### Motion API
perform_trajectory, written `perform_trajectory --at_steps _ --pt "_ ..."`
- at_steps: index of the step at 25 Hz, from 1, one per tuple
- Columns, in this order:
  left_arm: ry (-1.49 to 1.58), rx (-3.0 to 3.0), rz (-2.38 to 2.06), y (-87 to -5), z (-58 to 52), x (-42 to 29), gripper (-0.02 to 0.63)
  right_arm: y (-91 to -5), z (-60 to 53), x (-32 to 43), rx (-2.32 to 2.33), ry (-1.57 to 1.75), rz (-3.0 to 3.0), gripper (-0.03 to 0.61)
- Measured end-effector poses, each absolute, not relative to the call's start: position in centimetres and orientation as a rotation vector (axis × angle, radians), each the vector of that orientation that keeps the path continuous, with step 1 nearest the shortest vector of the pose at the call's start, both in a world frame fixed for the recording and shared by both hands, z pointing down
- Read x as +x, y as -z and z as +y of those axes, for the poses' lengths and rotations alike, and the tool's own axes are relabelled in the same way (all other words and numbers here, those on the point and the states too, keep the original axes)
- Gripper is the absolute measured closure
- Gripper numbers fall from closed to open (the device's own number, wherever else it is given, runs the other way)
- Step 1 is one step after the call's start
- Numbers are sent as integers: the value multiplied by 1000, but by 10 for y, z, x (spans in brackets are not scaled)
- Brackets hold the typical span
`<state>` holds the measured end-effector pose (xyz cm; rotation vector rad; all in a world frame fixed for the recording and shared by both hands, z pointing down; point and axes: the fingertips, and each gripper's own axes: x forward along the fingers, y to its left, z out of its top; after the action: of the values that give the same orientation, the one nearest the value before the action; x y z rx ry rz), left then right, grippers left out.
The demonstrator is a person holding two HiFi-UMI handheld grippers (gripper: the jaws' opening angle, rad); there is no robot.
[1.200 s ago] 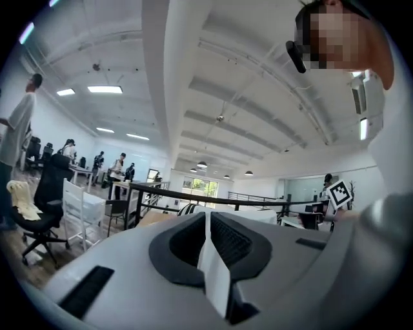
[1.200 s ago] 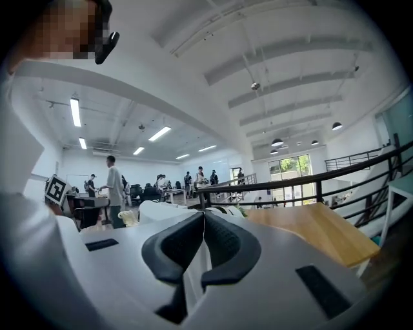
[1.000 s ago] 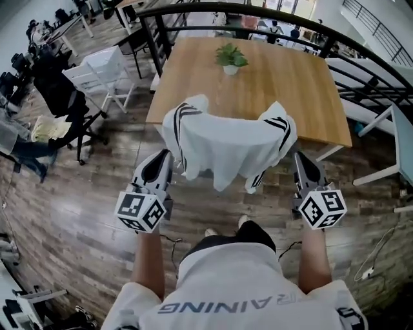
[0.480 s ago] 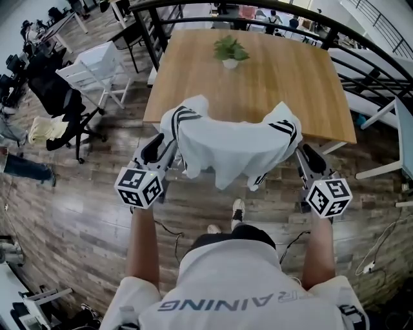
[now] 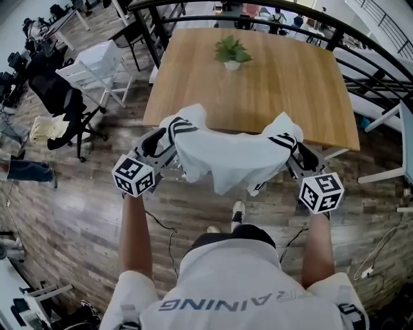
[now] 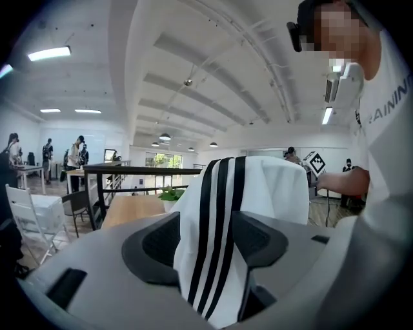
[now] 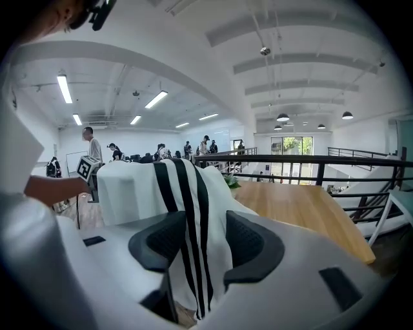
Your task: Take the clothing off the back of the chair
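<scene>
A white top with black stripes (image 5: 229,155) hangs over a chair back, and the chair itself is hidden under it. My left gripper (image 5: 164,138) is at its left shoulder and my right gripper (image 5: 298,151) at its right shoulder. In the left gripper view the striped cloth (image 6: 213,213) runs down between the jaws of the left gripper (image 6: 206,242). The right gripper view shows the same, striped cloth (image 7: 187,213) between the jaws of the right gripper (image 7: 193,248). Both pairs of jaws have just been opening and stand wide, not clamped on the cloth.
A wooden table (image 5: 271,90) with a small potted plant (image 5: 231,55) stands just beyond the chair. A black railing (image 5: 193,9) runs behind it. A white chair (image 5: 97,71) and a black office chair (image 5: 61,103) stand at the left. A cable (image 5: 161,235) lies on the wood floor.
Both grippers moved forward from beside the hanging cloth onto the top's shoulders. Their jaws went from shut to wide, and the striped cloth now lies between them.
</scene>
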<state>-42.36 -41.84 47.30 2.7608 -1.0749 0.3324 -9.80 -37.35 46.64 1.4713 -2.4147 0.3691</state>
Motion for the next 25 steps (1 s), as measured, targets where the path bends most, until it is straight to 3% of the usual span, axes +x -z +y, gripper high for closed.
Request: perform_trajectory --at_steps 4,8,10,25 --pt "-289 2799 -964 -473 -419 -409 424 -466 -377 -105 1446 -365 -2453 400" --pt "-292 2756 -1055 -470 -423 -412 523 -462 -378 -109 1425 -314 -2460 528" --pt "-276 2705 -1113 -468 -421 -417 558 -461 -378 -107 1451 -309 -2454 535" --pt "-36 2661 -1445 -393 -344 -437 566 -414 -328 -88 1756 -252 -2470 538"
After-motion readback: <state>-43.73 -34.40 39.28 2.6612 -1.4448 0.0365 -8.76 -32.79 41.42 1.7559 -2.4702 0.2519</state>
